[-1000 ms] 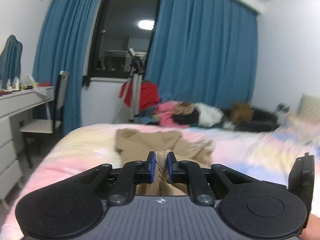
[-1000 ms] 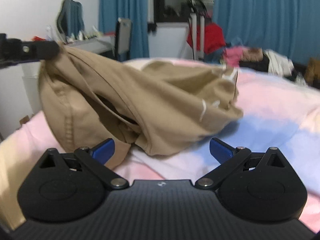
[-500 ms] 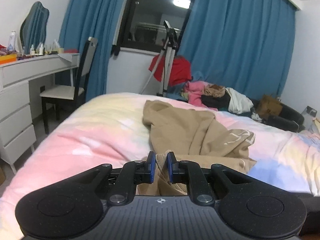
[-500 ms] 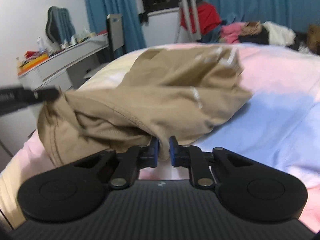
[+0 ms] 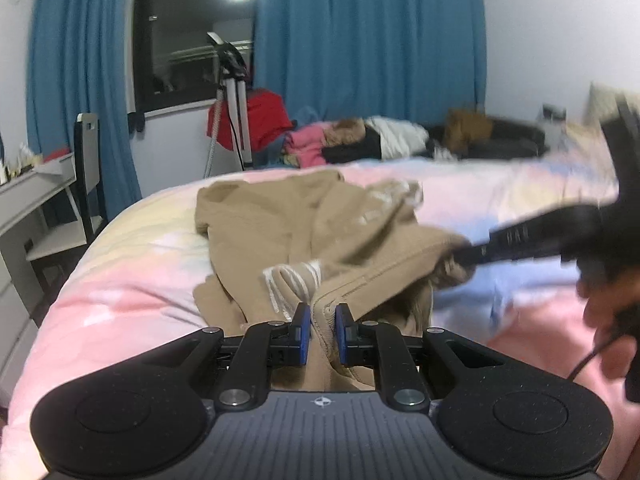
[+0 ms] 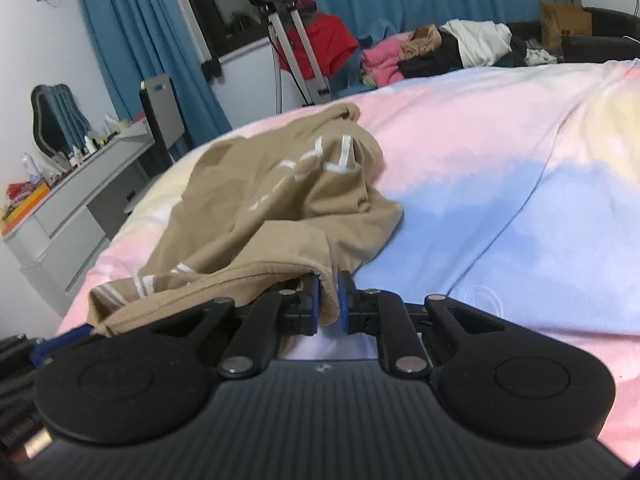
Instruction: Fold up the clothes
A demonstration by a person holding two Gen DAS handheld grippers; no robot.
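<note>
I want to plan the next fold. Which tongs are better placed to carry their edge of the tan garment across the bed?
Probably the right tongs. They grip the tan garment beside open bedspread, while the left tongs hold the bunched end near the bed's edge.

Left gripper low centre of its view, jaws pinched on tan cloth. Right gripper low centre too, clamped on the hem. In the left view it blurs in from the right edge, hand behind it.
</note>
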